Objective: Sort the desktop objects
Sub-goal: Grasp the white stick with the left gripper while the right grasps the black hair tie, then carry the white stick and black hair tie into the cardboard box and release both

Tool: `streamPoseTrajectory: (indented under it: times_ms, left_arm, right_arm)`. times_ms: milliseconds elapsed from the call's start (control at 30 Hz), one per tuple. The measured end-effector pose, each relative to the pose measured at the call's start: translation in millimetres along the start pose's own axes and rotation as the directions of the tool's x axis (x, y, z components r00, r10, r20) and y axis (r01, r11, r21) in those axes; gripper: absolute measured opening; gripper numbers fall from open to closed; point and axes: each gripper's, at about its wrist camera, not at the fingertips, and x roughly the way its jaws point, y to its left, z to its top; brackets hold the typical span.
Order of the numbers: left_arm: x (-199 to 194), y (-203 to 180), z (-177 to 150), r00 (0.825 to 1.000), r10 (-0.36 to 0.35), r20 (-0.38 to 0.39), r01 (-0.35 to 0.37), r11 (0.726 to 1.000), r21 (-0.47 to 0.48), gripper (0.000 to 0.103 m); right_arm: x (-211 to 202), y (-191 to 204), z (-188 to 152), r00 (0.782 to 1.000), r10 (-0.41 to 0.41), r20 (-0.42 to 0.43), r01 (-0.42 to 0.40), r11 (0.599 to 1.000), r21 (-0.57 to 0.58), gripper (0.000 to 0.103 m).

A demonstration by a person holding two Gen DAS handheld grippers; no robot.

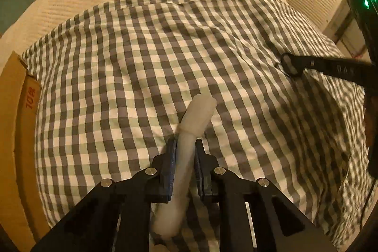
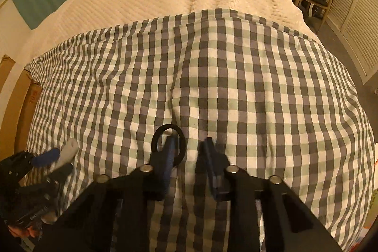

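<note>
Now you are clamping the left gripper (image 1: 185, 152) on the pen (image 1: 189, 134). Your right gripper (image 2: 189, 152) fingers are standing apart, one threading the ring (image 2: 168, 143); be closing squarely on its rim.

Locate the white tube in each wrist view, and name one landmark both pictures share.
Left wrist view: white tube at bottom centre, clamped in the left gripper.
Right wrist view: its tip shows at lower left.
Shared landmark: the checked cloth.

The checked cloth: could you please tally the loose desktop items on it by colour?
White: 1, the tube
Black: 1, the ring
Total: 2
</note>
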Motion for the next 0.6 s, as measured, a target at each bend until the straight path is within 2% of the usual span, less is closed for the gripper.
streamPoseTrajectory:
  times_ms: [33, 133, 300, 600]
  left_arm:
    - [-2.0, 0.0, -0.5, 1.0, 0.001, 0.001, -0.001, 1.0, 0.003, 0.012]
    - [-11.2, 4.1, -0.8, 1.0, -0.011, -0.007, 0.011, 1.0, -0.025, 0.012]
    - [-31.3, 13.9, 2.4, 1.0, -0.011, 0.005, 0.011, 0.998, -0.055, 0.012]
    - [-95.7, 37.0, -2.2, 0.999, -0.013, 0.035, 0.017, 0.993, -0.113, 0.012]
  right_arm:
    - [-0.4, 0.5, 0.1, 1.0, -0.004, 0.001, 0.004, 1.0, -0.006, 0.011]
    - [-7.4, 2.5, 0.0, 1.0, -0.014, 0.013, 0.014, 1.0, -0.022, 0.005]
    - [-32.8, 10.0, -1.4, 0.999, -0.018, 0.029, 0.02, 0.999, -0.045, 0.005]
    - [-107.1, 44.6, -8.0, 0.997, 0.0, 0.082, 0.008, 0.996, -0.094, 0.005]
